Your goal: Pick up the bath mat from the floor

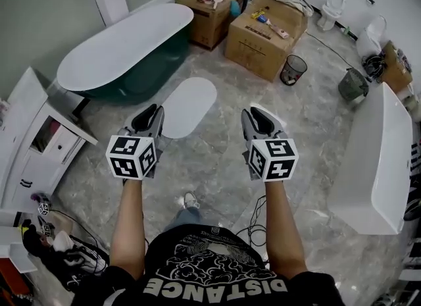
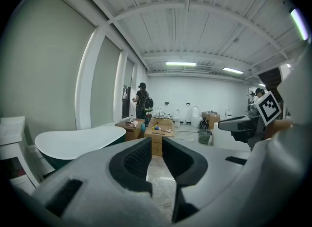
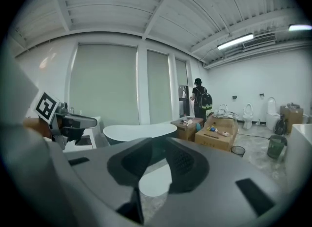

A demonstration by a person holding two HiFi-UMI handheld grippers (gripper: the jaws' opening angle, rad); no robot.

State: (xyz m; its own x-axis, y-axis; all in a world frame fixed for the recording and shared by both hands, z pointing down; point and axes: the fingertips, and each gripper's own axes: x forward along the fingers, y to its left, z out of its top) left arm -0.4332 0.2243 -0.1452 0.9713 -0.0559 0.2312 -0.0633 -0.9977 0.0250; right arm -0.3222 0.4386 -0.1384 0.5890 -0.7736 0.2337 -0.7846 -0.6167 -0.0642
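Only my gripper views catch a person (image 3: 201, 99) standing past the cardboard boxes (image 1: 263, 35). The head view shows the white oval bath mat (image 1: 189, 106) flat on the grey floor (image 1: 217, 160), just beside the bathtub (image 1: 125, 45). My left gripper (image 1: 155, 110) and right gripper (image 1: 255, 111) are slightly parted and empty, with open floor toward the boxes.

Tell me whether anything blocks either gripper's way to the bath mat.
Nothing visible does. The mat lies flat on bare floor just ahead of the left gripper and right gripper, both empty with jaws slightly apart. The tub stands at its left, the boxes and bin farther off, none in the path.
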